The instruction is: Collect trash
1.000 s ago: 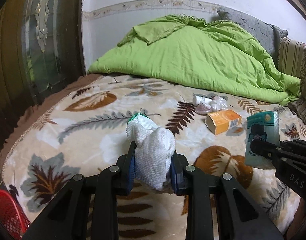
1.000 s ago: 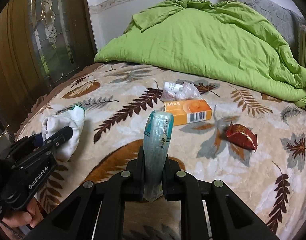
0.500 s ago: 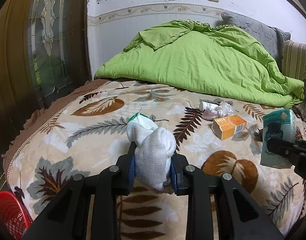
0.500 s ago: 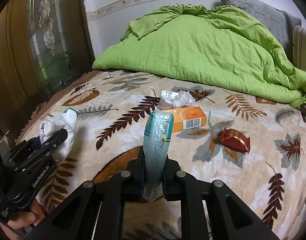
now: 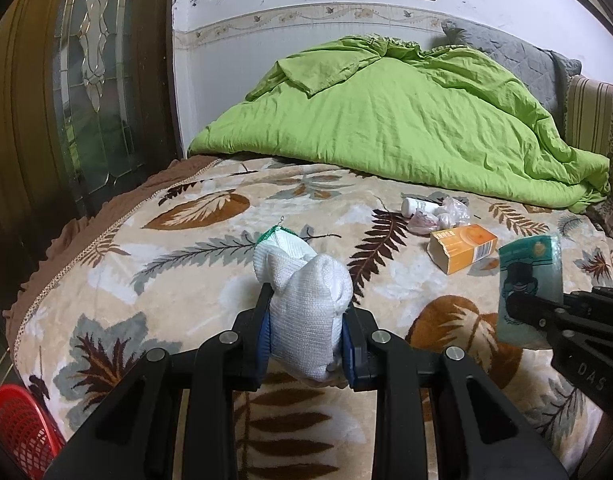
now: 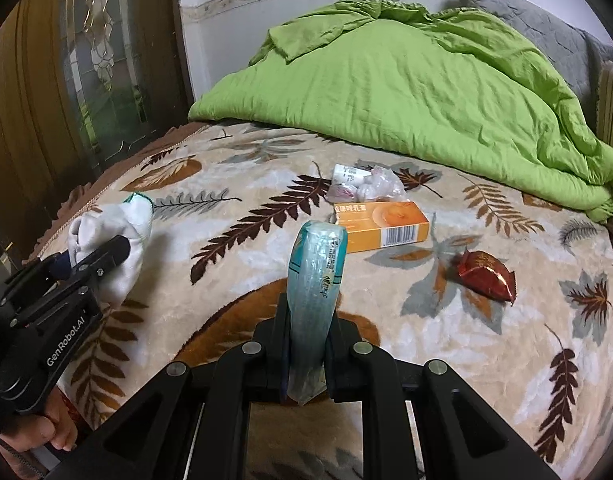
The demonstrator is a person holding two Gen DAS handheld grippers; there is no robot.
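My left gripper (image 5: 306,320) is shut on a white knitted sock with a green rim (image 5: 306,300), held above the leaf-patterned blanket (image 5: 186,280); it also shows in the right wrist view (image 6: 110,240). My right gripper (image 6: 306,320) is shut on a teal plastic packet (image 6: 316,280), also seen in the left wrist view (image 5: 530,280). On the blanket lie an orange box (image 6: 382,226), a crumpled clear bag with a small white bottle (image 6: 366,188), and a red foil wrapper (image 6: 486,276).
A green duvet (image 5: 406,120) is heaped at the far end of the bed. A red mesh basket (image 5: 18,428) sits on the floor at the lower left, below the bed edge. A dark wooden glass-panelled door (image 5: 86,80) stands to the left.
Both grippers have drawn back and risen a little from the bed, each keeping its item. The objects on the blanket have not moved.
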